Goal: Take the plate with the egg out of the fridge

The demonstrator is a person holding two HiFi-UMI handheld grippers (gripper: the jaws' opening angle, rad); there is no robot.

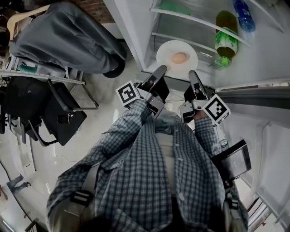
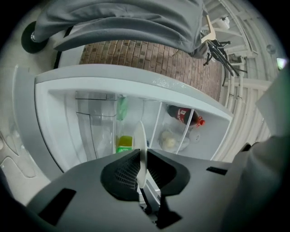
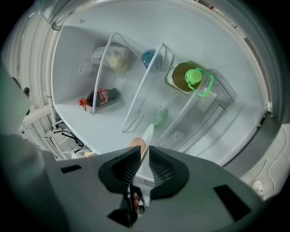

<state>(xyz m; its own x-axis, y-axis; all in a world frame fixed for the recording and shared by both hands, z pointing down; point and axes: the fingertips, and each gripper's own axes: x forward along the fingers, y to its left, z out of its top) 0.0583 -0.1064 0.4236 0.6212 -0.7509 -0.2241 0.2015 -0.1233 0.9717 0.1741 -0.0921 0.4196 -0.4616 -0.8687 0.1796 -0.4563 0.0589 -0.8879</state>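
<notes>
Currently pinching the near left rim of a round white ceramic plate [image 1: 166, 50] with the left gripper [image 1: 161, 69], jaws drawn close onto the thin edge. Same grip with the right gripper [image 1: 192, 74] on the near right rim, ribbed pads closed on the plate edge. Held roughly level between the two grippers at the mouth of the open white fridge [image 1: 136, 27], in front of a lower shelf; cannot tell whether it touches that shelf. Carrying a pale brown egg [image 1: 179, 57] near the plate's centre. Further out in the door rack: a green-capped bottle of yellowish liquid [image 1: 225, 38] and a blue plastic bottle [image 1: 243, 13]. Inside, lying on its side, a dark cola bottle [image 2: 183, 115].
</notes>
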